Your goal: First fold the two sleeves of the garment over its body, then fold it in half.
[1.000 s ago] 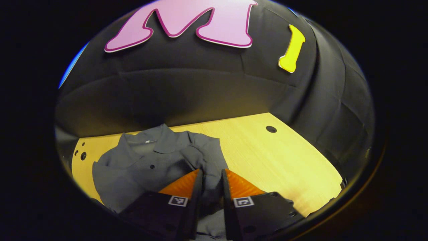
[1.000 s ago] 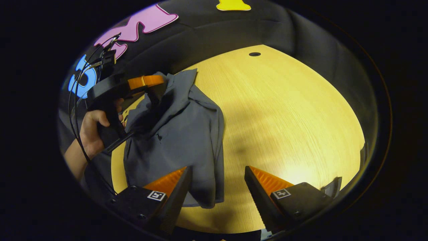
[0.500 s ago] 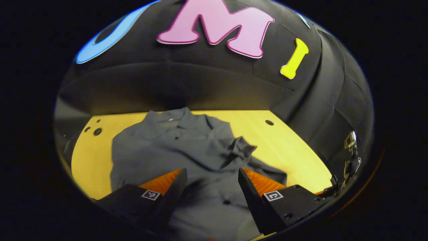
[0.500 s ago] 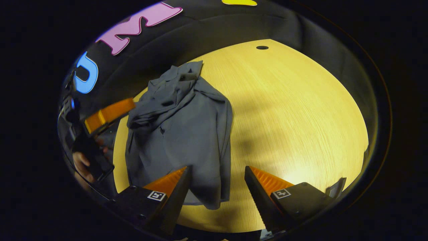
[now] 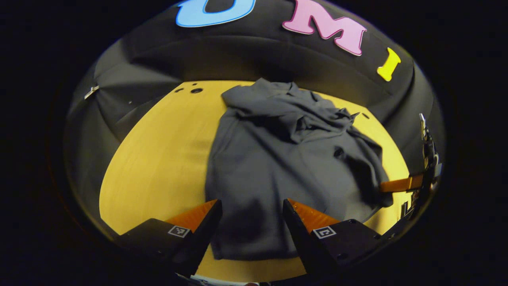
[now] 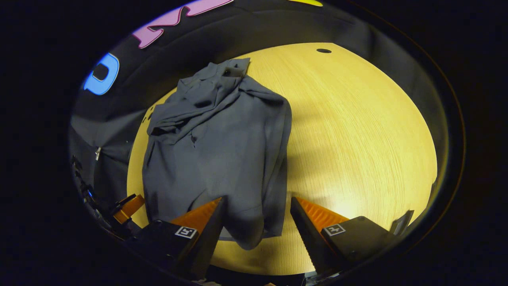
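Observation:
A grey collared shirt (image 5: 285,159) lies on the yellow wooden table (image 5: 158,159), collar at the far end and hem toward me. Both sleeves lie bunched over its upper body. My left gripper (image 5: 250,206) hovers open above the near hem, holding nothing. In the right gripper view the same shirt (image 6: 218,147) stretches away from me, and my right gripper (image 6: 257,200) stands open over its near right corner, also holding nothing. The right gripper's body (image 5: 401,184) pokes in at the shirt's right side, and the left gripper (image 6: 127,206) sits low on the left.
Black cloth walls enclose the table on the far and side edges. Small round holes (image 5: 196,90) mark the table's far left corner, and another hole (image 6: 323,51) the far right. Bare wood (image 6: 357,139) lies right of the shirt.
My left gripper was shut on a sleeve over the shirt's body; it let go, opened and drew back to the near hem. The right gripper stayed open and barely moved.

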Demonstrator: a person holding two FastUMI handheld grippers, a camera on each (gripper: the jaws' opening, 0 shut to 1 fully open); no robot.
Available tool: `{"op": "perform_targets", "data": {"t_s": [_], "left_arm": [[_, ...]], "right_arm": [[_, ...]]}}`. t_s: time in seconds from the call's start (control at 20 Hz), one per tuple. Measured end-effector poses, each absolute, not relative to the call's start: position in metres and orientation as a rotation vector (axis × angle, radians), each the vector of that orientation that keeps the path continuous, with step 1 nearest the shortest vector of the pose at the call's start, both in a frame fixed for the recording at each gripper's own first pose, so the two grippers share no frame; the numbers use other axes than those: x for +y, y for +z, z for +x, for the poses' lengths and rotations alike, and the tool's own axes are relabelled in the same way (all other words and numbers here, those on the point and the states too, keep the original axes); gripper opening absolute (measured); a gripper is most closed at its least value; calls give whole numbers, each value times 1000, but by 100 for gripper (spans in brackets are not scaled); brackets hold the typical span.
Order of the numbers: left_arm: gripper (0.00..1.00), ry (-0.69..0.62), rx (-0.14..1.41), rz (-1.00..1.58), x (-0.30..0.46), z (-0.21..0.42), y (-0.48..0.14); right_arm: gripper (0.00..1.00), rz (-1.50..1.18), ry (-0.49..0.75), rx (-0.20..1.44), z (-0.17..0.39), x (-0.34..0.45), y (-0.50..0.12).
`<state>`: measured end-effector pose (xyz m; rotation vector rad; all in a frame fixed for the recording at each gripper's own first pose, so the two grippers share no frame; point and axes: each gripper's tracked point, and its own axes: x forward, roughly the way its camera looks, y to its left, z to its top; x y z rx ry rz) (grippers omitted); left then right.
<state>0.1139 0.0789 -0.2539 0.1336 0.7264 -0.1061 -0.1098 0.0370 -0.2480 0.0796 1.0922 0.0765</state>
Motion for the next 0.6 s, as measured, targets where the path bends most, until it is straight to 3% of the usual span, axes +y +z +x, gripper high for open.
{"op": "perform_targets", "data": {"t_s": [0.05,0.1,0.15,0.6], "left_arm": [[96,-96,728,140,86,108,-257],[92,-96,725,139,88,104,-259],[96,-86,720,138,91,102,-260],[96,-47,783,190,102,92,-291]], "right_arm": [[99,55,69,1099,-110,37,-250],[99,32,64,1109,-111,37,-254],[99,12,59,1120,-112,37,-257],[96,-137,6,1175,-120,25,-264]]}}
